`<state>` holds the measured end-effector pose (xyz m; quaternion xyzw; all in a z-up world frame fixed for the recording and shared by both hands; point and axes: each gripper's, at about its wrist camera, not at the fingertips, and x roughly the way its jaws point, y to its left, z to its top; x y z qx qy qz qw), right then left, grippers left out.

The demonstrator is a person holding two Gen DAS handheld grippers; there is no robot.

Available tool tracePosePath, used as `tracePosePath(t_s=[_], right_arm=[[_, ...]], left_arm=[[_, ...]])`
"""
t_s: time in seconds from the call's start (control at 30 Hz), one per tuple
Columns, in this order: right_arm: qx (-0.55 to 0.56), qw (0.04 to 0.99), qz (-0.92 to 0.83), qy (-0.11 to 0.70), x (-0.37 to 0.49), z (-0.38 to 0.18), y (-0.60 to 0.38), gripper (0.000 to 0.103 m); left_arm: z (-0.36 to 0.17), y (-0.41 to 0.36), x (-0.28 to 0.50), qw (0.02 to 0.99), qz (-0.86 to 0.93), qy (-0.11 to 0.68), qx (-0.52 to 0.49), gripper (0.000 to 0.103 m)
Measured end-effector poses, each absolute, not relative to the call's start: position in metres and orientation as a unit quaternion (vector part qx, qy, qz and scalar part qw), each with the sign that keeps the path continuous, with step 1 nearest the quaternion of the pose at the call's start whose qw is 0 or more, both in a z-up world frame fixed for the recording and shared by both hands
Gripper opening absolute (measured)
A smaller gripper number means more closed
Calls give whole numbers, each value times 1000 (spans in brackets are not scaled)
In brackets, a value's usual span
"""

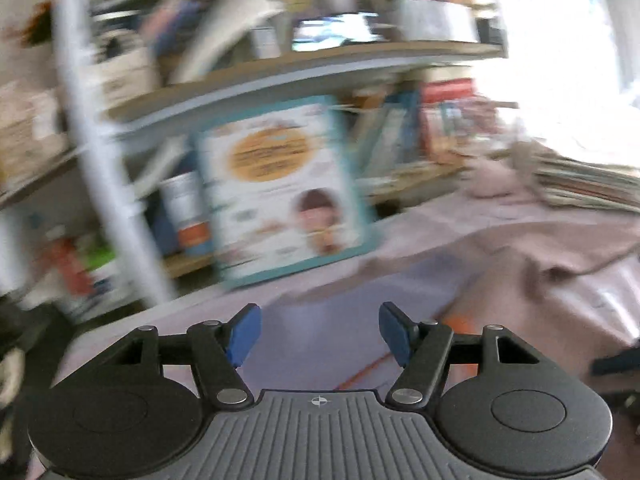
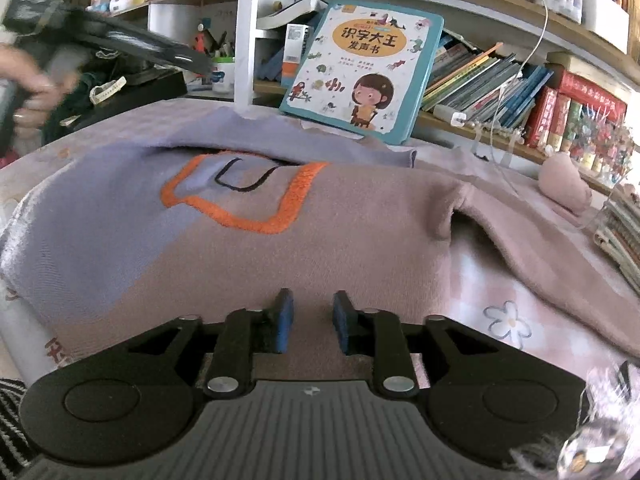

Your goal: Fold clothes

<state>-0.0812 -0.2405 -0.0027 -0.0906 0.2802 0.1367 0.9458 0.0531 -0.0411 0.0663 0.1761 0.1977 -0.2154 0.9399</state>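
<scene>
Lying flat across the table, the sweater (image 2: pixel 280 248) fills most of the right wrist view; it is mauve-pink on one side and lilac on the other, with an orange outlined shape (image 2: pixel 244 196) stitched near its middle. One sleeve (image 2: pixel 540 248) stretches away to the right over the pink checked tablecloth (image 2: pixel 500 300), which has a small flower print. The right gripper (image 2: pixel 313 322) hovers low above the near hem of the sweater, its blue pads (image 2: pixel 283 322) a little apart, and no cloth is pinched between them. In the left wrist view, which is strongly blurred, the left gripper (image 1: pixel 320 334) has its blue fingertips spread wide with nothing between them; below it the lilac part of the sweater (image 1: pixel 320 320) and a piece of the orange line can be seen. The same gripper appears in the right wrist view at the upper left, held by a hand (image 2: pixel 28 84) above the far left edge of the table, well apart from the cloth. Behind the sweater a children's book (image 2: pixel 360 68) with a teal border leans against the shelf (image 2: pixel 460 0), and a row of books (image 2: pixel 500 80) stands to its right. A small pink cloth bundle (image 2: pixel 564 180) lies near the far right, beside a stack of books (image 2: pixel 620 232).
</scene>
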Motion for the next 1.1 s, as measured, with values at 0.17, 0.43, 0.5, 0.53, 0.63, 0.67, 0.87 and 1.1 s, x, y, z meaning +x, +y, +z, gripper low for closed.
tracePosePath(t_s=[0.17, 0.43, 0.5, 0.53, 0.63, 0.67, 0.87, 1.1], right_arm=[[-64, 956, 100, 270, -70, 3, -256, 43], [-87, 954, 89, 274, -66, -10, -257, 51], [-72, 955, 93, 274, -66, -12, -262, 51], [-61, 955, 96, 274, -66, -12, -266, 51], [-44, 954, 104, 277, -64, -12, -271, 51], [-42, 954, 105, 278, -64, -12, -271, 51], [-37, 954, 109, 278, -65, -11, -271, 52], [-33, 953, 112, 280, -63, -11, -272, 53]], left_arm=[[38, -114, 82, 909, -291, 225, 194, 66], [0, -180, 113, 870, -338, 254, 255, 58], [-4, -185, 121, 864, -341, 269, 254, 54], [-8, -189, 124, 860, -340, 277, 261, 50], [-18, -195, 127, 855, -339, 283, 273, 47], [-19, -195, 128, 857, -338, 282, 269, 47], [-22, -204, 120, 855, -322, 255, 315, 40], [-21, -202, 121, 856, -319, 248, 323, 4]])
